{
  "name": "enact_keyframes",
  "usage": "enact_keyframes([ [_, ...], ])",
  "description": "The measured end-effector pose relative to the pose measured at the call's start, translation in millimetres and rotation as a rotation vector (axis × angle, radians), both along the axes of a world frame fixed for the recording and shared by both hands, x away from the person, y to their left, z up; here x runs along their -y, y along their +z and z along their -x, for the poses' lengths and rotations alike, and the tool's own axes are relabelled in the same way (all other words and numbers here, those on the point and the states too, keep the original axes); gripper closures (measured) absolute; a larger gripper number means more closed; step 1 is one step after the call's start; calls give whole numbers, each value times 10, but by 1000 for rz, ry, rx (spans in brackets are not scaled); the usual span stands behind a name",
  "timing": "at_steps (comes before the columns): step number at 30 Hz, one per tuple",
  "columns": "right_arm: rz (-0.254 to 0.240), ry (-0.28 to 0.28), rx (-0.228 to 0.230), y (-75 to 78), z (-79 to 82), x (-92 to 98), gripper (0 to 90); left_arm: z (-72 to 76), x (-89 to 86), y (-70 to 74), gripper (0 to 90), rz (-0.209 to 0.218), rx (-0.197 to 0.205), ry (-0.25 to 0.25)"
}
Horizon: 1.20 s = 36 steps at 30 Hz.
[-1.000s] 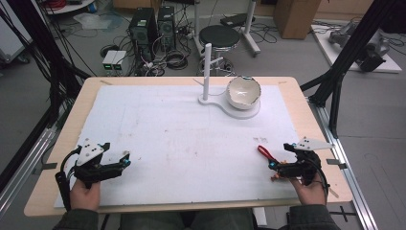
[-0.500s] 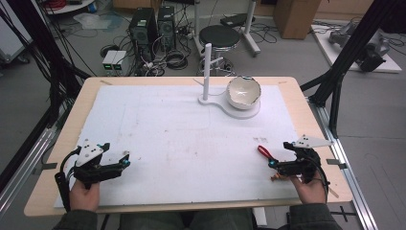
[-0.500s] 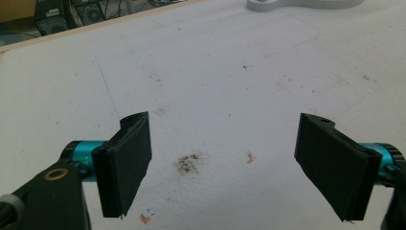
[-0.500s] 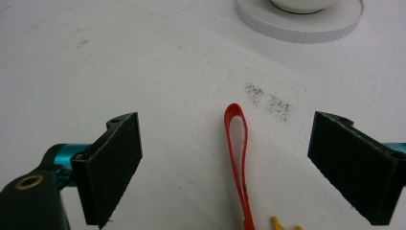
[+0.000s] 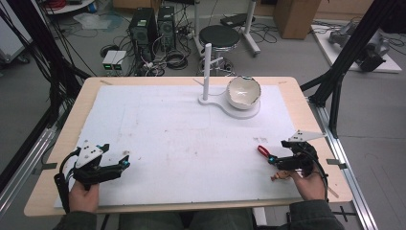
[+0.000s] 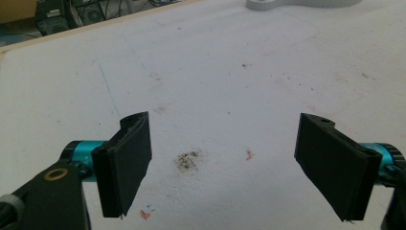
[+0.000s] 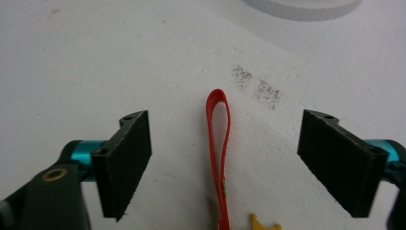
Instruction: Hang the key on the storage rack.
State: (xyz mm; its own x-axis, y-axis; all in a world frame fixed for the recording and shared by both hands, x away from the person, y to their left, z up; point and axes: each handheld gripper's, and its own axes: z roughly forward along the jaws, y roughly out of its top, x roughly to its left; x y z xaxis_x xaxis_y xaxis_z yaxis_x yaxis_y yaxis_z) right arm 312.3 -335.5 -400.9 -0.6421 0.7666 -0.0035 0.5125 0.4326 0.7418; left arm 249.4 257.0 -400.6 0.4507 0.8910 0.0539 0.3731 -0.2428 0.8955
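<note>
Both claws wide apart and empty, red loop waiting between the right one's jaws.

The red strap loop lies flat on the white worktop, well short of the bowl on its stand, right in front of the right claw, a yellow piece just beside its near end. It looks light, thin and floppy, so it probably needs pinching across both strands near the middle. The left claw hovers far from the loop, jaws spread over bare worktop.
</note>
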Motion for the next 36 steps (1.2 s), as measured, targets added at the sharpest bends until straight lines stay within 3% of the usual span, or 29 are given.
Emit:
enact_keyframes([
  [10,67,30,-72,-64,-42,-37,384,-7,10,-7,207,1,0,1],
  [36,179,58,-166,-208,-107,-60,639,-3,-1,1,207,1,5,1],
])
